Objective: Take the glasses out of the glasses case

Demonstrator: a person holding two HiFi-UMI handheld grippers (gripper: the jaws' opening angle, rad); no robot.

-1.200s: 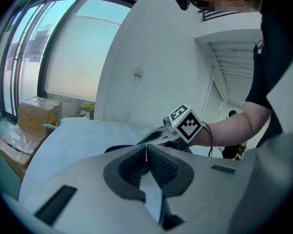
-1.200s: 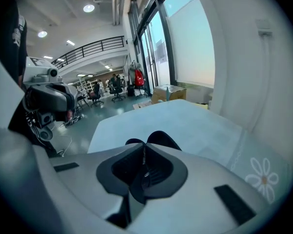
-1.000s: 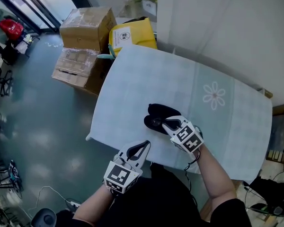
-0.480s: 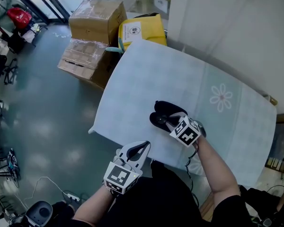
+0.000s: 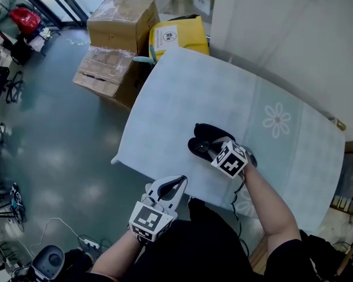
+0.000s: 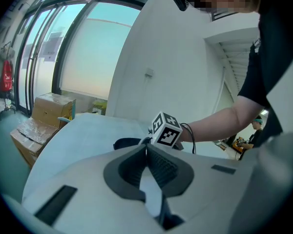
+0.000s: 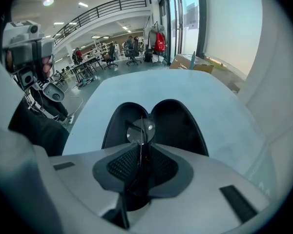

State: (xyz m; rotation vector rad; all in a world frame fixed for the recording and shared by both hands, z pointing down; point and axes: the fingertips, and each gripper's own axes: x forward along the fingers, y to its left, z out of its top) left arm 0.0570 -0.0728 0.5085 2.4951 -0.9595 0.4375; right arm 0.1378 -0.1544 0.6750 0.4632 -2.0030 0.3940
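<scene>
A: Right tool [image 7: 140, 147]?
B: Jaws pinched on the glasses [image 7: 141, 130], thin frame between them; lens sits just over the open black glasses case [image 5: 202, 133]; case lies on the desk [image 5: 182, 98].
A: Left tool [image 6: 146, 152]?
B: Jaws together, nothing between them; hangs at the desk's near edge, apart from the case.

- Bright, even daylight; windows [image 6: 83, 48] blown out.
- Shadows soft and faint.
- Gripper views: heavy fisheye bend, black vignette at corners.
- Left gripper [image 6: 146, 146] slightly soft near lens.
</scene>
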